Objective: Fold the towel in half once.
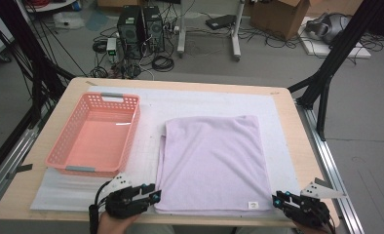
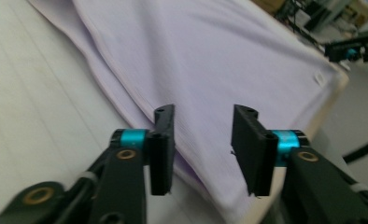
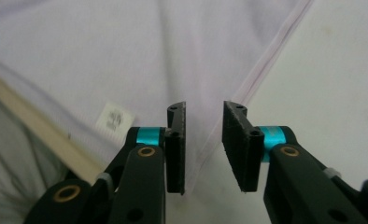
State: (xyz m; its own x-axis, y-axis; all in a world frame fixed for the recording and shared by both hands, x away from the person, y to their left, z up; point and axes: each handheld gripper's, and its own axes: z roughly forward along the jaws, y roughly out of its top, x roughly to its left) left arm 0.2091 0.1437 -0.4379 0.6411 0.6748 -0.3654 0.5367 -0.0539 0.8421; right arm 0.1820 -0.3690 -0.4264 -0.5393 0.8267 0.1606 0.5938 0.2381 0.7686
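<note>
Two grippers sit at the near corners of a folded lilac towel (image 1: 212,163) in the high view: the left gripper (image 1: 154,195) just off the towel's near left corner, the right gripper (image 1: 276,199) just off its near right corner, each pointing inward toward the cloth between them. The towel lies flat on a white mat (image 1: 146,146), its long axis running away from the person, and a small white label (image 1: 252,205) marks its near edge close to the right gripper. A pink slotted plastic basket (image 1: 66,151) stands empty on the towel's left, apart from it. Neither hand looks nearer; both seem about equally close to their corners, so a lift of the near edge would need both closing at once. In the left gripper view, the flat black jaws stand parted with nothing pinched; the towel's near left corner lies below and ahead of them, its layered hem running diagonally away, soft terry with a fine rib, and the jaws do not appear to press it. The other gripper shows small at the towel's far corner, beyond the label. In the right gripper view, the jaws are likewise parted and empty, straddling the towel's right hem, a stitched double edge that runs up between them; the label (image 3: 112,116) lies left of the jaws, and the mat looks smooth and matte on the right.
</note>
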